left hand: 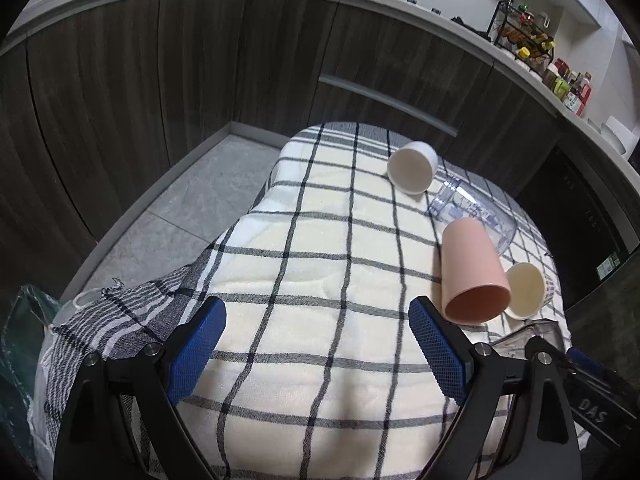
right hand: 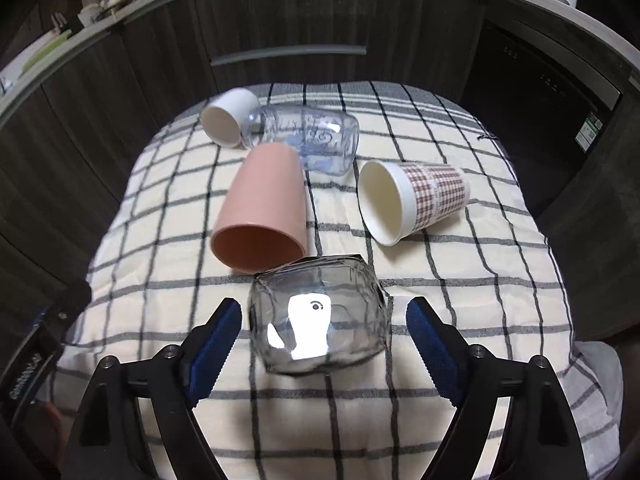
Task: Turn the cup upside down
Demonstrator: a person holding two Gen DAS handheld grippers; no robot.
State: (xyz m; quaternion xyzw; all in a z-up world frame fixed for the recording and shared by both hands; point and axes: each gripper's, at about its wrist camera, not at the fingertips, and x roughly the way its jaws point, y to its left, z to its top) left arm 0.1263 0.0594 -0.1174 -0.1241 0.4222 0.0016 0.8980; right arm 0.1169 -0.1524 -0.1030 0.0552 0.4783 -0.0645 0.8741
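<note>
Square clear glass cup (right hand: 319, 316) sits on the checked cloth (right hand: 460, 312) directly between your right gripper's (right hand: 324, 322) fingers, jaws spread wide, pads clear of the glass on both sides. Which end faces up, you cannot tell; glare hides it. Just beyond lie the pink cup (right hand: 262, 210), mouth toward you, and the plaid paper cup (right hand: 412, 200); further off, a clear jar (right hand: 308, 138) and white cup (right hand: 230, 120). Your left gripper (left hand: 318, 346) hangs released over bare cloth, well apart. Right is nearer.

Checked paper cup (left hand: 525, 290) half behind pink cup (left hand: 474, 266)
</note>
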